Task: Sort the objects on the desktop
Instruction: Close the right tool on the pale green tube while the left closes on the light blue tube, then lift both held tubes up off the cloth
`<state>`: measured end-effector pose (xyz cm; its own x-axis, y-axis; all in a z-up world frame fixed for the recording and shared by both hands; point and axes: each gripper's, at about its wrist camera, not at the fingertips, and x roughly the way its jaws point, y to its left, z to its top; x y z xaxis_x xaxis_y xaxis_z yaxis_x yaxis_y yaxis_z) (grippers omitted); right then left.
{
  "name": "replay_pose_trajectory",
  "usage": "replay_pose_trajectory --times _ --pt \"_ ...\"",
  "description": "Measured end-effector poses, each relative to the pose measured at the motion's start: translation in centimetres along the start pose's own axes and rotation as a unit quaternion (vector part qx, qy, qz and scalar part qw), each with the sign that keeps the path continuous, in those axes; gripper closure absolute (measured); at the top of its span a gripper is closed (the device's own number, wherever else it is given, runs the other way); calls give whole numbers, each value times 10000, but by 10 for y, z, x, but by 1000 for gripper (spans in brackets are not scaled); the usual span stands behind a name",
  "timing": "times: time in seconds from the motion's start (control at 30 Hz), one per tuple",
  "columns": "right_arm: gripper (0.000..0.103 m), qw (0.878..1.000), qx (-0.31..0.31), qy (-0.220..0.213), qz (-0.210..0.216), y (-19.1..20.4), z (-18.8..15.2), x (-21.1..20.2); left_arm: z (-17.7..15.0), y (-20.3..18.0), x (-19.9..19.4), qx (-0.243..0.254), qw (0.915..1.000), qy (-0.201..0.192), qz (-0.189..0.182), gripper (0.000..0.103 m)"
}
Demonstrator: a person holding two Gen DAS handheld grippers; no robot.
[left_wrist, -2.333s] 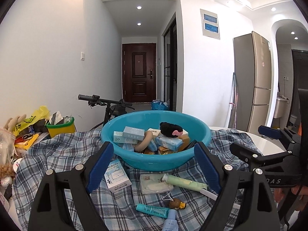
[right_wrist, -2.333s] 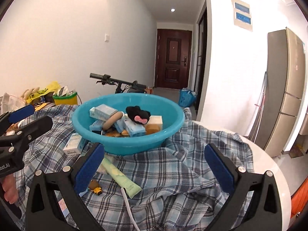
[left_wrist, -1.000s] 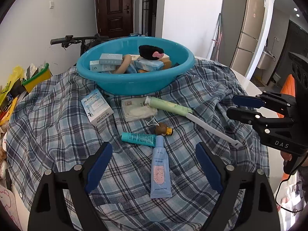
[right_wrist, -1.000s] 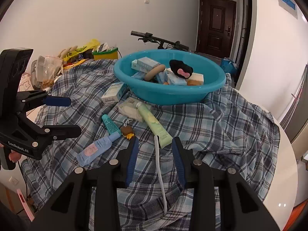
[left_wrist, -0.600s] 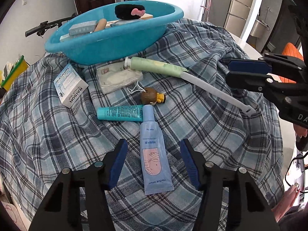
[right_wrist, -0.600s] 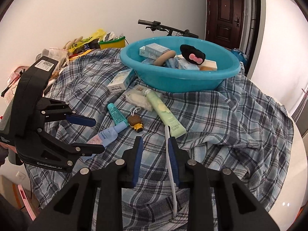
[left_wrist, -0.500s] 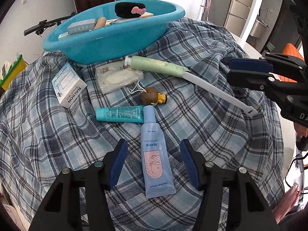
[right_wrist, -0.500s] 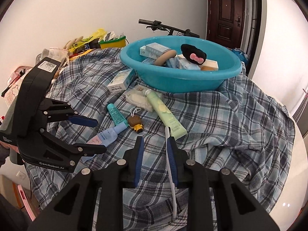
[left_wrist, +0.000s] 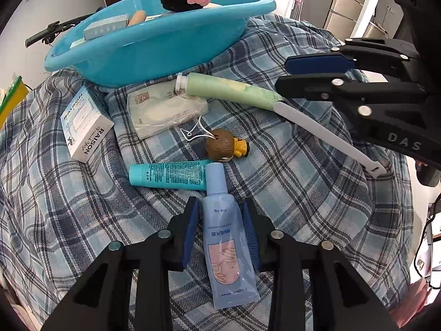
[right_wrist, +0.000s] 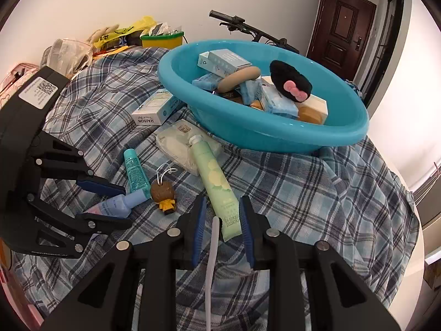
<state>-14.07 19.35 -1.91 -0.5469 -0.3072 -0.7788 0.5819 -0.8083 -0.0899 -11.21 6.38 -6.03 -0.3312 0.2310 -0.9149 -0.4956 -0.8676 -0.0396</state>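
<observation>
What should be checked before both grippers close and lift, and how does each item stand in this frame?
1. Left gripper straddles the pale blue tube: ok.
2. Left fingers clamped on that tube: cannot tell; they sit right at its sides.
3. Right gripper brackets the green tube at its crimped end: ok.
4. White strap also lies between the right fingers: not ok, it may get pinched too.
5. Teal tube touches the pale blue tube's cap: not ok, it may be dragged.
6. Room in the blue basin: ok, though already well filled.

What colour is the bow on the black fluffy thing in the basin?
Pink; the bow shows best in the right wrist view.
</observation>
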Motion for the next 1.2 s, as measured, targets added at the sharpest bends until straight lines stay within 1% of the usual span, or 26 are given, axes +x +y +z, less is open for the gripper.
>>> replay_pose_trajectory --times 0.1,0.23,0.33,0.43,0.57,0.6,0.7,0.77,0.87,1.07,1.1,1.17,1.2 --pt "79 9999 -18 156 37 -3 8 17 0 6 -1 -120 9998 61 -126 73" --pt "79 9992 12 391 43 -6 10 35 -1 6 -5 -106 9996 142 -238 73" --pt "79 9990 2 399 206 -7 11 37 -4 0 -12 120 9996 133 -195 73" --pt "79 9984 -61 440 350 -7 14 43 -4 -5 -15 213 9994 188 -205 73" --pt "78 9983 50 463 354 -8 21 51 -4 -7 -14 234 9996 165 -20 73" --pt "78 9981 95 462 384 -9 22 52 -4 -7 -13 237 9995 184 -35 73" --pt "75 9982 -98 487 344 -5 23 55 -6 -7 -7 228 9993 289 29 73" --pt "74 9975 -260 595 287 -3 22 59 -8 -8 -7 255 9994 242 70 73" --pt "73 9970 -229 665 309 -6 21 66 -9 -7 -8 224 9994 237 76 73" --pt "74 9977 -29 621 284 -11 17 67 -13 -4 -13 211 9996 153 71 73" --pt "77 9980 5 582 252 -11 17 65 -13 -4 -14 207 9997 140 74 73" --pt "78 9984 94 456 313 -13 17 57 -13 -3 -20 199 9997 64 117 73" --pt "82 9987 157 357 313 -14 16 51 -13 -3 -24 180 9997 -20 146 73"
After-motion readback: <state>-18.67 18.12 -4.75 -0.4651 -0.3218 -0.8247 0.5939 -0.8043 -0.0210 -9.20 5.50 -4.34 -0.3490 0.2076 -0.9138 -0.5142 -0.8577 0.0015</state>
